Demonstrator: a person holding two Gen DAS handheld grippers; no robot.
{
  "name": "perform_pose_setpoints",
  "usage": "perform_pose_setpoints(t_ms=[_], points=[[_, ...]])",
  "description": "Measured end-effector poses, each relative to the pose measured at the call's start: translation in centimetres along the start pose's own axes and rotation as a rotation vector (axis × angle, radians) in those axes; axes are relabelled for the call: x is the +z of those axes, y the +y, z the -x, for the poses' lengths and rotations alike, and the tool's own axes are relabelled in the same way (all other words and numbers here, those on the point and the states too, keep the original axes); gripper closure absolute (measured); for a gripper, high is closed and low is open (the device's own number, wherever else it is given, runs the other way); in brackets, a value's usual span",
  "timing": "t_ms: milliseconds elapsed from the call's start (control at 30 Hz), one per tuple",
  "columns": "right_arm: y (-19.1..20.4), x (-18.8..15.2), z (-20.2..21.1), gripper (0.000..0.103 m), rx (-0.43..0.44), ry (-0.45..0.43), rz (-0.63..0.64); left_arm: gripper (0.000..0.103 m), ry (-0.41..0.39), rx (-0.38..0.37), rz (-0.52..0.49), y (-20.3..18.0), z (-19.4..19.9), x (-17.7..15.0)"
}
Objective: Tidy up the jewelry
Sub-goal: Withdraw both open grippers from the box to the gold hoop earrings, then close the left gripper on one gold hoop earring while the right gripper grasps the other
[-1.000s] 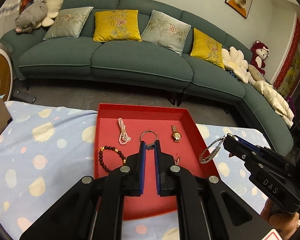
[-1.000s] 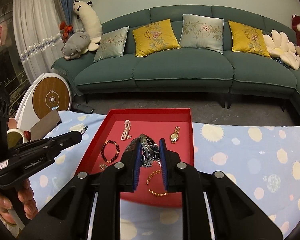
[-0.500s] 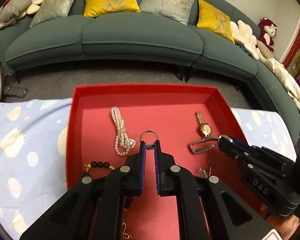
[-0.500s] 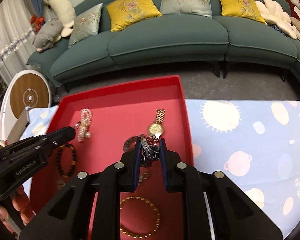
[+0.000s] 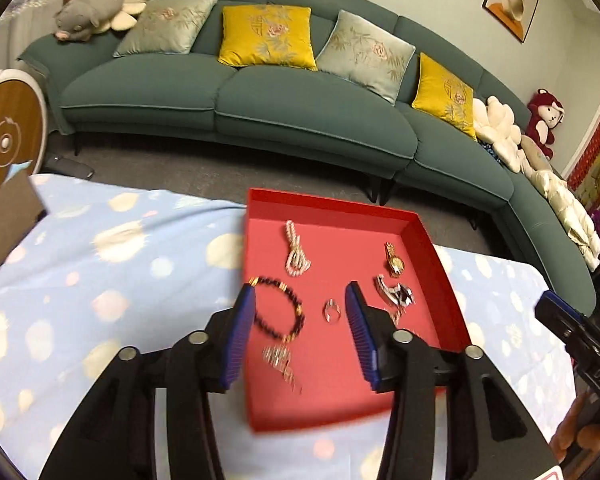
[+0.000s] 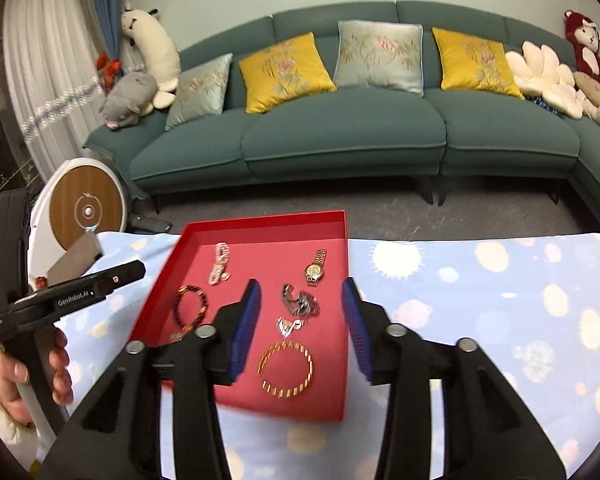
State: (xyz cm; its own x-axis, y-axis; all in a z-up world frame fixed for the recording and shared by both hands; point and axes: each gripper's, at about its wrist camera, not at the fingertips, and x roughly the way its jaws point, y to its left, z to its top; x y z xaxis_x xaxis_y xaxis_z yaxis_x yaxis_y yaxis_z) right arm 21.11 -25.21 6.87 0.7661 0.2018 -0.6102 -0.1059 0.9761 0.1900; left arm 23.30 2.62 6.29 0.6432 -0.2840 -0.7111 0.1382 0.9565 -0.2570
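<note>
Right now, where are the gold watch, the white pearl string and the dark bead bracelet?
gold wristwatch (image 6: 314, 273): right wrist view, on its round dial.
white pearl string (image 6: 220, 268): right wrist view, mid-strand.
dark bead bracelet (image 5: 299, 303): left wrist view, on its right-hand beads.

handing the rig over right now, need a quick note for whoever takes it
Left tongs: jaws just opened, empty, silver ring lying in the tray below them.
Right tongs: jaws just opened, empty, silver watch dropped in the tray.
Red tray on the spotted cloth also holds the pearl strand, gold watch, dark bead bracelet, gold bracelet.
Left: no loose jewelry seen outside the tray.
</note>
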Motion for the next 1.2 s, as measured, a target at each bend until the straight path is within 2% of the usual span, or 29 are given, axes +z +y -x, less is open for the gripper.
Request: perform_pose_setpoints(t_ms=[67, 133, 233, 433, 567, 700, 933, 1200], points=[[0.5, -0.9, 3.3, 0.056, 0.016, -0.012, 0.02, 0.055, -0.009, 0.023, -0.006, 0.0, 2.8, -1.7], [1.2, -3.0, 6.1, 0.056, 0.03, -0.009, 0.04, 0.049, -0.01, 0.047, -0.015, -0.1, 5.0, -3.7], [2.4, -6.5, 8.7, 0.056, 0.056, 0.027, 0.05, 0.043, 0.008, 0.041, 0.007, 0.1, 7.3, -7.3], [4.6, -15.2, 8.8, 0.056, 0.119, 0.192, 0.026, 0.043, 0.075, 0.1, 0.019, 0.3, 8.0, -14.9], [6.0, -18.5, 7.7, 0.056, 0.082, 0.223, 0.076, 0.043, 0.132, 0.128, 0.003, 0.5, 6.5, -18.1], [6.7, -20.1, 6.1, 0.056, 0.082, 0.25, 0.101, 0.043, 0.136, 0.162, -0.05, 0.4, 4.8, -19.3], [8.2, -20.3, 3.8, 0.057, 0.068, 0.25, 0.164, 0.043, 0.123, 0.143, -0.105, -0.8, 3.3, -19.5], [8.6, -20.4, 2.4, 0.074, 0.047, 0.258, 0.2, 0.045, 0.116, 0.169, -0.2, -2.2, 1.9, -20.0]])
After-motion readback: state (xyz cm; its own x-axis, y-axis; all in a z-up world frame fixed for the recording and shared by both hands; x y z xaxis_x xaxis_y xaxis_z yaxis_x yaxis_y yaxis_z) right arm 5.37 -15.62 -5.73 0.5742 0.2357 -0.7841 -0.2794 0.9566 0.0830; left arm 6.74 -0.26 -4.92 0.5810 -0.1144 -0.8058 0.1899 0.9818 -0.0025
